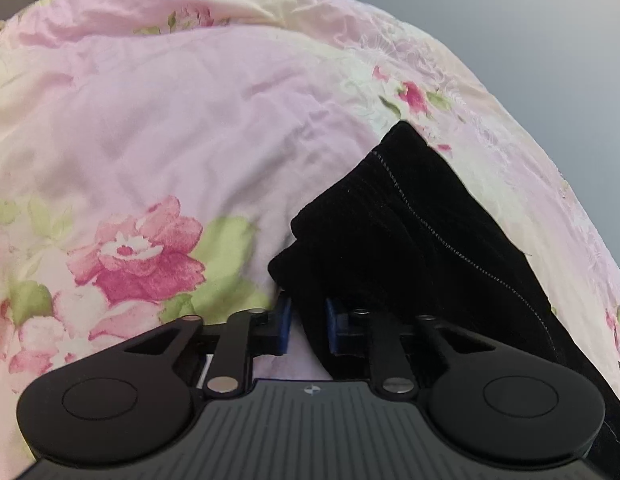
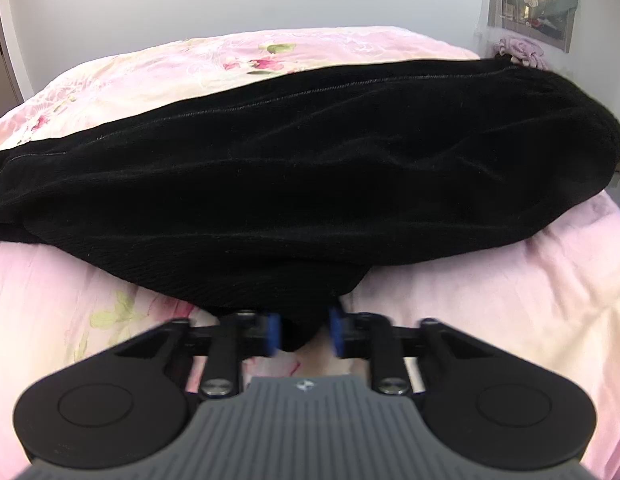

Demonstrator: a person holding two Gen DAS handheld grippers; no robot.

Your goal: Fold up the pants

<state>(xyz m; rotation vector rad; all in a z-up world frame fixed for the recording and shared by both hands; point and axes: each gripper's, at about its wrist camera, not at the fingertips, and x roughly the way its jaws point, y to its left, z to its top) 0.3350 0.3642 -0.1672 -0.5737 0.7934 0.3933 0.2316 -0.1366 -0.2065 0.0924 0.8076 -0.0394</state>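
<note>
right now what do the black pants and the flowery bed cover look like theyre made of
Black pants: a soft knit or velour-like fabric, matte with a faint nap; fine ribbing shows near the edge and pale stitching along a seam. The exact fibre is unclear.

Bed cover: thin woven cloth, probably cotton, matte, with printed pink roses and crisp fine wrinkles.

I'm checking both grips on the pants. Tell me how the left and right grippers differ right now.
The left gripper has pants fabric against its right pad only; the right gripper has a fold bunched against its left pad. The left looks mostly at floral bedding; the right faces the broad black pants. Both have blue pads and jaws parted.
</note>
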